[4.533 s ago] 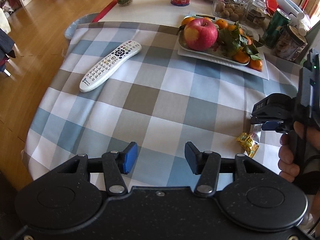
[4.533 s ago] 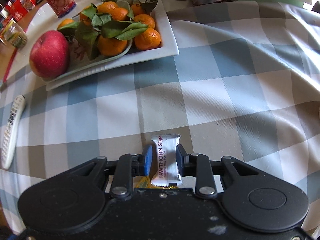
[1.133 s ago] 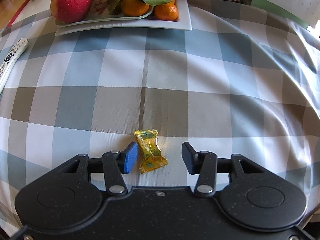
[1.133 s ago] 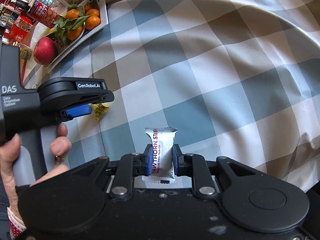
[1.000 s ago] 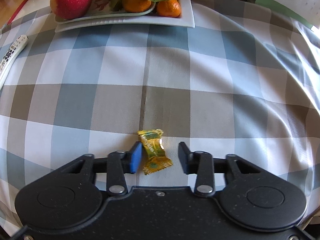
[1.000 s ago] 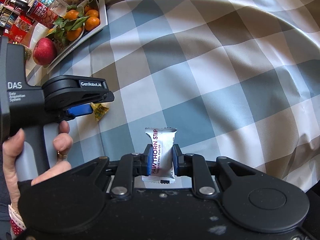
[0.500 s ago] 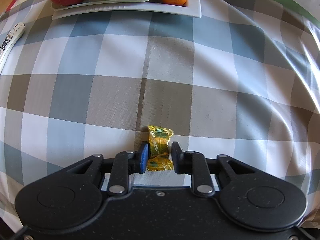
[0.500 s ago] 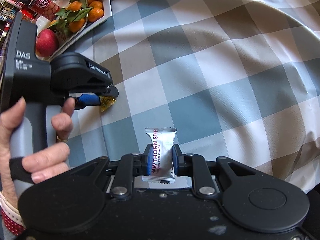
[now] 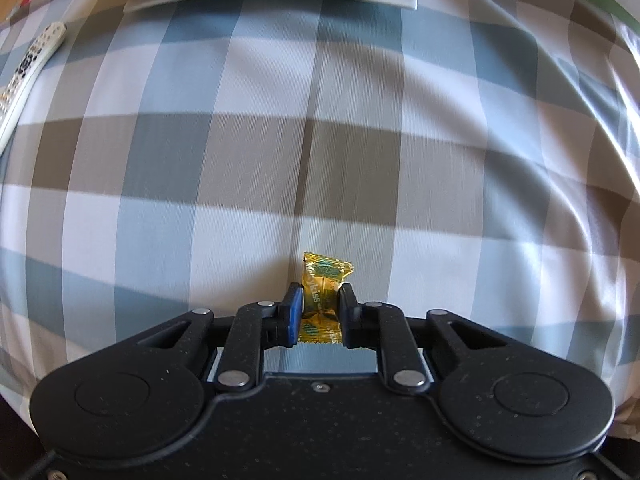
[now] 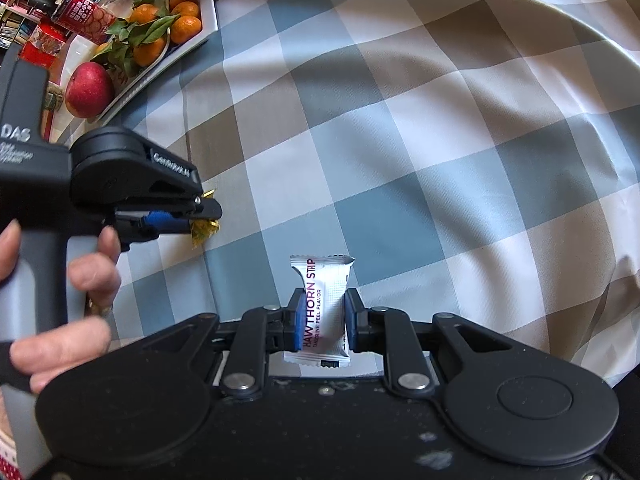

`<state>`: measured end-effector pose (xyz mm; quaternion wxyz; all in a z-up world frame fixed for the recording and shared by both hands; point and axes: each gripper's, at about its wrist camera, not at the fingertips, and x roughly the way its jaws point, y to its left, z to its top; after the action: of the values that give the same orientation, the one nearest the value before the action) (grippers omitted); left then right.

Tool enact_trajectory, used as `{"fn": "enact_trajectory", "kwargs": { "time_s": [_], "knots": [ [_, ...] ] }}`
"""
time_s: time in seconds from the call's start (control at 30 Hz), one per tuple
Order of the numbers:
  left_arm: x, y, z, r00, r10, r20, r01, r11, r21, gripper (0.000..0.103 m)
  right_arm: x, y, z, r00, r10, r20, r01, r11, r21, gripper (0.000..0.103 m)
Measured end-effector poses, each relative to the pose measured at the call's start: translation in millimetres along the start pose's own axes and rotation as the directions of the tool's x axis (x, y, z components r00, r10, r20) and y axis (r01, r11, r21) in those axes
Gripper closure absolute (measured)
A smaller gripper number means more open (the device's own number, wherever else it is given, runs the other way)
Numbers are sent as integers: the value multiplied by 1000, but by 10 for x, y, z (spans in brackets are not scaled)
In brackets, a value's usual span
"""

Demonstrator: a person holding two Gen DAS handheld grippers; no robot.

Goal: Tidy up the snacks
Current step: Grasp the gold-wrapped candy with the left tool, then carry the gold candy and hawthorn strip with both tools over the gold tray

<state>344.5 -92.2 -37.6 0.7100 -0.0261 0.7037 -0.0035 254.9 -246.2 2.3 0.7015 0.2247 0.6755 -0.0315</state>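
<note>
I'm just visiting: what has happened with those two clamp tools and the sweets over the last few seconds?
The left gripper came over from beside the remote, settled around the yellow candy on the checked tablecloth and shut on it; a second ago its jaws stood open on either side. The right gripper kept its grip on the white Hawthorn Strip packet throughout. The fruit plate stayed in place.

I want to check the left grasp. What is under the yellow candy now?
Under the yellow candy, held between the left gripper fingers, only the checked tablecloth is seen. Whether the candy touches the cloth cannot be told; the fingers cover its lower part.
</note>
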Motion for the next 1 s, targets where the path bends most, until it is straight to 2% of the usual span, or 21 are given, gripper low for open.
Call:
{"fn": "enact_trajectory", "kwargs": {
  "time_s": [0.17,0.47,0.7,1.0],
  "knots": [
    [-55,40,-111,1000,-5,-14,5,1000,12,78,33,-5,11,1000,9,-19,-9,1000,14,83],
    [-108,78,-504,999,-3,-34,5,999,51,78,78,8,7,1000,1,-27,-1,1000,5,83],
    [-210,155,-920,1000,-6,-22,7,998,70,78,169,52,-4,999,-11,-39,10,1000,-9,83],
    [-388,240,-1270,999,-3,32,0,996,87,78,290,113,-54,998,-39,-52,37,999,-32,83]
  ]
}}
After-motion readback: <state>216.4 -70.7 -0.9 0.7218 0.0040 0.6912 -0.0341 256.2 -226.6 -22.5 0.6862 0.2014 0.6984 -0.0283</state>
